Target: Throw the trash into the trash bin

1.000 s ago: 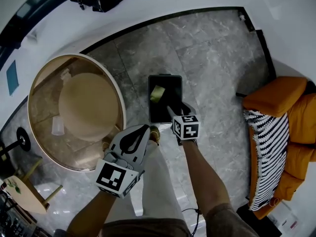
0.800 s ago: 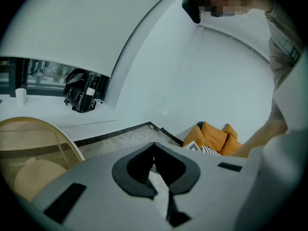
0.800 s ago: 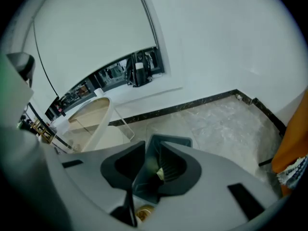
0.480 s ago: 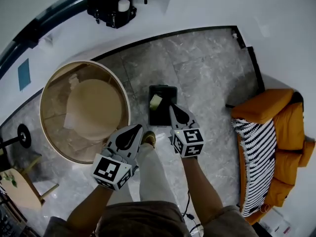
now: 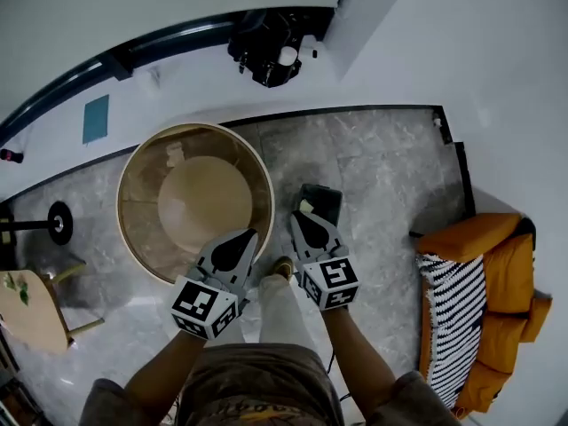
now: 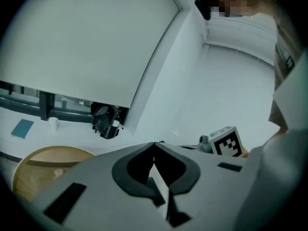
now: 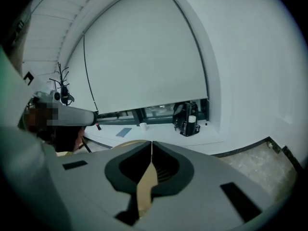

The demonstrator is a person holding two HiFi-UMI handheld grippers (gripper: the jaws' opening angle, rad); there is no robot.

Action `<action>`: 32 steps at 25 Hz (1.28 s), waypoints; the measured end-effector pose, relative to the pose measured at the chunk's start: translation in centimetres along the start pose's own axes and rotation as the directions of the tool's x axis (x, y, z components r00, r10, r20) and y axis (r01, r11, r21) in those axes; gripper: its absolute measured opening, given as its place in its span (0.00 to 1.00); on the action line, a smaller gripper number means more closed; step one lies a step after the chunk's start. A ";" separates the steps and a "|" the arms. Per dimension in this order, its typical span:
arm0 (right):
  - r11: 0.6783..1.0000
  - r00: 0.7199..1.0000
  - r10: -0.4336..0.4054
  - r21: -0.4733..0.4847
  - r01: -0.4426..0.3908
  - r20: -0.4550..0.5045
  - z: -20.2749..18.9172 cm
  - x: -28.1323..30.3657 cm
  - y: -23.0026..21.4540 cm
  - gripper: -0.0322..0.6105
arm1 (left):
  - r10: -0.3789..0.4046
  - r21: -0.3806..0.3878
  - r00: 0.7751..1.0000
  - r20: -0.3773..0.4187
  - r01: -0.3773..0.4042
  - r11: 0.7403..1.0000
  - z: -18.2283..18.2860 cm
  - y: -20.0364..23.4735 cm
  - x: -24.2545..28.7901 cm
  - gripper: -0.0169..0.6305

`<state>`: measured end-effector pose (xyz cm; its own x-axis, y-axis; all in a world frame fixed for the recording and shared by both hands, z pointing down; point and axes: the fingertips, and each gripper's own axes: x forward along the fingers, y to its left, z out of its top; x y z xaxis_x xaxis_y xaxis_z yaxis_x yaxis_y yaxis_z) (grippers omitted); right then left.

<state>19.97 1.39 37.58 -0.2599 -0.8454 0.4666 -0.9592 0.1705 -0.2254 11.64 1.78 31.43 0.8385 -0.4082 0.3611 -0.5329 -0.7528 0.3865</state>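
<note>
In the lower middle of the head view, your left gripper and right gripper hung side by side, both closed and empty. Just beyond the right one's tip, the trash bin stood on the floor with a pale piece of trash inside. The drop looked finished, so next you'd need to look for more litter. The round table sat close on the bin's left, and the orange sofa was well off at the right edge. In the left gripper view, the jaw tips met on nothing. In the right gripper view they did likewise, and a black device stood on the sill beyond.
</note>
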 end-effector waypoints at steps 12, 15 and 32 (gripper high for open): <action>0.953 0.959 0.266 -0.120 -0.277 -0.102 0.7 8.9 19.1 0.09 | 0.247 -0.088 0.967 0.057 -0.241 0.966 0.5 12.1 -15.4 0.05; 0.933 0.942 0.312 -0.145 -0.328 -0.122 0.5 10.8 22.9 0.09 | 0.281 -0.102 0.957 0.066 -0.273 0.956 0.2 14.4 -18.2 0.05; 0.858 0.883 0.414 -0.228 -0.460 -0.222 -3.2 18.0 30.8 0.51 | 0.297 -0.188 0.952 0.082 -0.278 0.942 -2.1 22.2 -21.6 0.05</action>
<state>-14.56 -6.95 41.76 -0.6513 -0.5631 0.5086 -0.7288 0.6507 -0.2130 -18.54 -4.99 34.02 0.6491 -0.6538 0.3890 -0.7562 -0.4987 0.4236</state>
